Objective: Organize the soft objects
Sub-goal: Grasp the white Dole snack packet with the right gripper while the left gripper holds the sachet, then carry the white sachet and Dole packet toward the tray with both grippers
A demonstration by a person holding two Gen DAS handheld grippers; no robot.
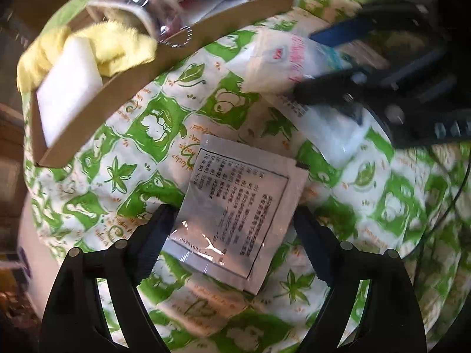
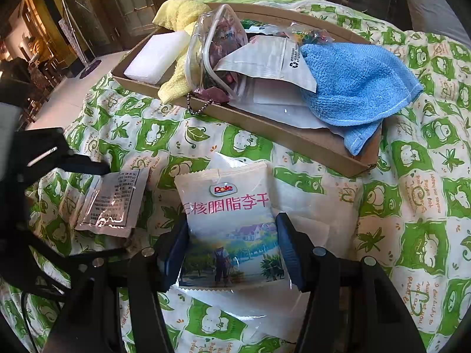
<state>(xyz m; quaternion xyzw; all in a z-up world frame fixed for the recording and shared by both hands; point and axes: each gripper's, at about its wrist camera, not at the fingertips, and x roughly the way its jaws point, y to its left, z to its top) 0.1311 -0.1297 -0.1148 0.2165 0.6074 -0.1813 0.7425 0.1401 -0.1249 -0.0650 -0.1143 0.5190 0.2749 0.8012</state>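
Note:
A clear printed sachet (image 1: pixel 235 209) lies on the green-patterned bedspread (image 1: pixel 141 135) between the fingers of my left gripper (image 1: pixel 232 220), whose jaws touch its two edges. It also shows in the right wrist view (image 2: pixel 112 203). A white Dole snack pouch (image 2: pixel 232 223) sits between the fingers of my right gripper (image 2: pixel 232 235), gripped at its sides. The right gripper (image 1: pixel 332 67) also shows in the left wrist view, over the pouch (image 1: pixel 276 61). A shallow cardboard tray (image 2: pixel 265 129) holds a blue cloth (image 2: pixel 356 85), a yellow cloth (image 2: pixel 182 11), a white sponge (image 2: pixel 156 56) and a clear zip bag (image 2: pixel 217 47).
More flat white packets (image 2: pixel 318 206) lie under and beside the Dole pouch. The bed's left edge drops to a tiled floor (image 2: pixel 70 97). A grey pillow (image 2: pixel 429 3) lies at the far right. The left gripper's body (image 2: pixel 38 158) fills the left side of the right wrist view.

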